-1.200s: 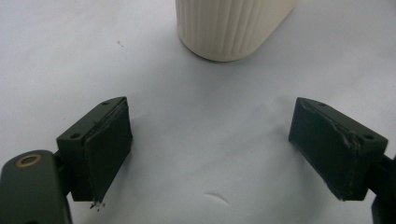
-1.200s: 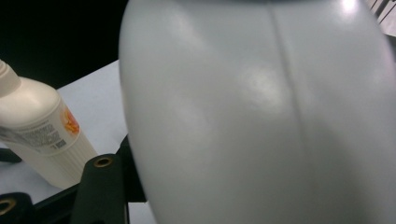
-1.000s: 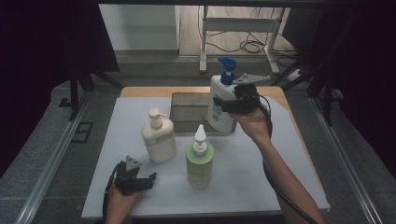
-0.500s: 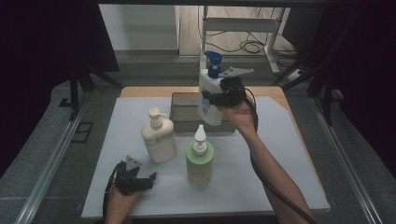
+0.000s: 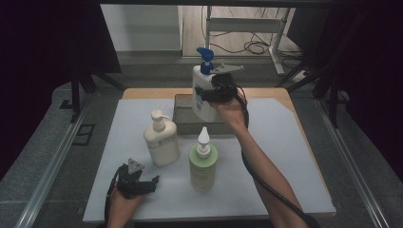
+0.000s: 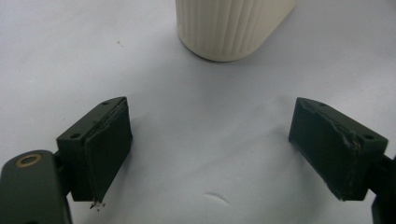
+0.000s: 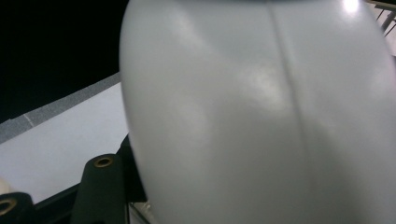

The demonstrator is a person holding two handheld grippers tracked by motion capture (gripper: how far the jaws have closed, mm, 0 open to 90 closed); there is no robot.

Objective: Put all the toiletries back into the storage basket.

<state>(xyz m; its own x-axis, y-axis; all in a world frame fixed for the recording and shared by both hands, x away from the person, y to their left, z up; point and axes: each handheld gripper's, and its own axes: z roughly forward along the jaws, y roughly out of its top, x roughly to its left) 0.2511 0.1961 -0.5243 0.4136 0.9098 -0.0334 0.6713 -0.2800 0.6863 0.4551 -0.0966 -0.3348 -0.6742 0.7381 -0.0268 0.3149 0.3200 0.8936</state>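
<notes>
The right claw point(image 5: 205, 95) grips a white plastic pump bottle with a blue nozzle point(image 5: 203, 90), held in the air above the dark rectangular tray point(image 5: 183, 116) at the counter's point(image 5: 294, 156) far edge. Setting it down is left, as I judge; the left claw point(image 5: 148, 184) rests released near the front-left corner

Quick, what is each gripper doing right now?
Left gripper: open, holding nothing, low over the white mat.
Right gripper: closed on the white bottle with the blue pump, held up off the table.

My right gripper point(image 5: 212, 93) holds a pump bottle point(image 5: 203, 90) above the far tray point(image 5: 183, 116); two bottles point(image 5: 162, 142) point(image 5: 203, 164) stand nearer; left gripper point(image 5: 142, 183) near-left.
</notes>
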